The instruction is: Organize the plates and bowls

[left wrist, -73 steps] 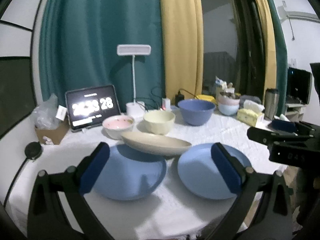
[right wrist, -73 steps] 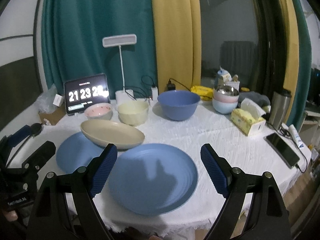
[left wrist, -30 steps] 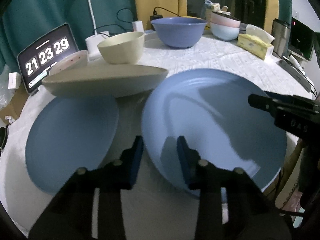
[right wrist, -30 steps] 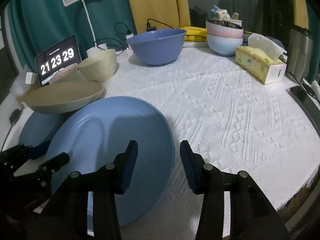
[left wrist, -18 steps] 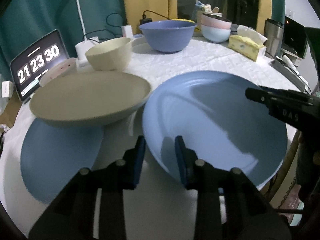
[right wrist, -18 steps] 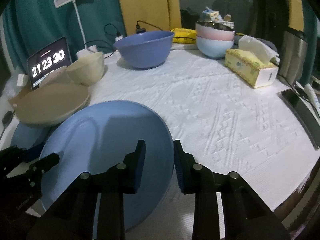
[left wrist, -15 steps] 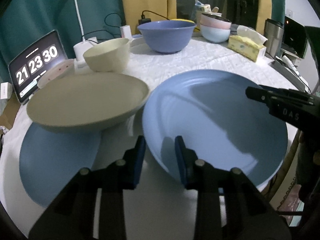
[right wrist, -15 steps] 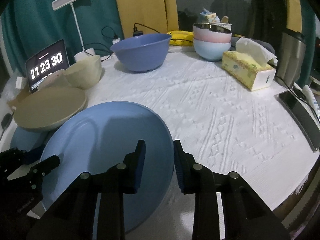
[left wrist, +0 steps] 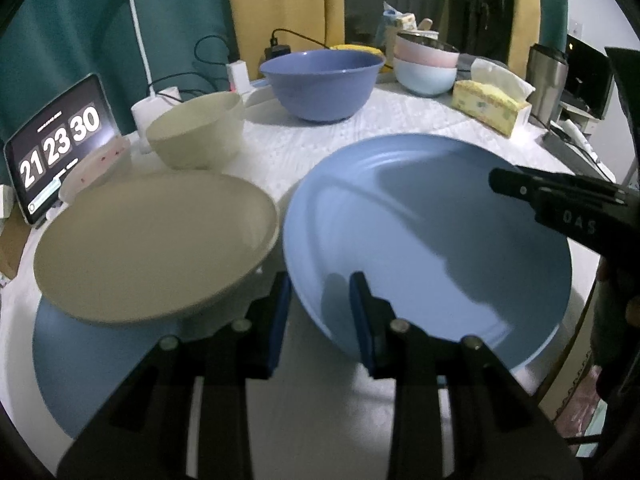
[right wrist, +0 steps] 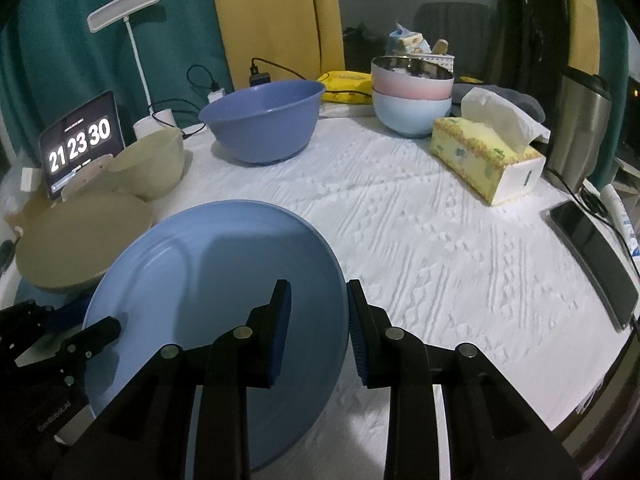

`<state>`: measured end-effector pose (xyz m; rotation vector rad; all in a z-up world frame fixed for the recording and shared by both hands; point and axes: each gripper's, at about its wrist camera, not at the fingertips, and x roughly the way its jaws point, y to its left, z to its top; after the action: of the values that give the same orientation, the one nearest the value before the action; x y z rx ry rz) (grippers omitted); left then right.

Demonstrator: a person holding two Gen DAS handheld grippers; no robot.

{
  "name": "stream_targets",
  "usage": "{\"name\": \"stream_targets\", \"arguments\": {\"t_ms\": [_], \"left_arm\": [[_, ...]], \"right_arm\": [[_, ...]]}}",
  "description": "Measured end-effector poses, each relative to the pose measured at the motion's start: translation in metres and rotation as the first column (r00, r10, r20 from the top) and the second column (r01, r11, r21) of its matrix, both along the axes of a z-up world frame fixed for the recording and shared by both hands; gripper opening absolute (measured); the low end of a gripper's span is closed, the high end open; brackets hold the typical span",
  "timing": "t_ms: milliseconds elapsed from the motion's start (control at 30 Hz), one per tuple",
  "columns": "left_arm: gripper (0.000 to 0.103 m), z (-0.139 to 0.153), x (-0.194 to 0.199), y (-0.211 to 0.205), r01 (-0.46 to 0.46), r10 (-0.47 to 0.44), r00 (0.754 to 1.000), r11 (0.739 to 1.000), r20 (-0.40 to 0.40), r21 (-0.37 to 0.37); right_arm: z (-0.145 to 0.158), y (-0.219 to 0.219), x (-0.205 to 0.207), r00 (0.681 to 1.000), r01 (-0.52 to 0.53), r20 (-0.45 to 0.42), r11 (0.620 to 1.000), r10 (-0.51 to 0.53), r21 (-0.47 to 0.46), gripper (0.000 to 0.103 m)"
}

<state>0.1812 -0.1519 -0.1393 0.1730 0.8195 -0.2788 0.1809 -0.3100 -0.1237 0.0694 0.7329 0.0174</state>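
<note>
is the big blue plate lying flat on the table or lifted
Lifted and tilted: the left gripper and right gripper each clamp the blue plate's rim, and a shadow shows beneath its edge.

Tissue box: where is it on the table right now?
In the right wrist view, the tissue box sits far right on the white cloth, between the stacked pastel bowls and the steel tumbler.

You have two blue plates [left wrist: 432, 240] [left wrist: 92, 360], one beige dish [left wrist: 152, 244] and five bowls: cream [left wrist: 200, 132], dark blue [left wrist: 320, 80], pink speckled [left wrist: 96, 168], and a pink-on-pale-blue stack [right wrist: 412, 92]. One tissue box [right wrist: 480, 156] and one clock tablet [left wrist: 60, 140] sit beyond the dish.
</note>
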Motion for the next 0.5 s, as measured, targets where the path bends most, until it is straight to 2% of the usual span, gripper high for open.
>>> {"name": "stream_targets", "arguments": {"t_ms": [500], "left_arm": [[0.031,-0.001,0.027,-0.018,0.016,-0.016,1.0,1.0,-0.004,0.009]], "right_arm": [[0.001,-0.016,0.027,1.0,0.022,-0.008,1.0,-0.022,-0.003,0.03]]}}
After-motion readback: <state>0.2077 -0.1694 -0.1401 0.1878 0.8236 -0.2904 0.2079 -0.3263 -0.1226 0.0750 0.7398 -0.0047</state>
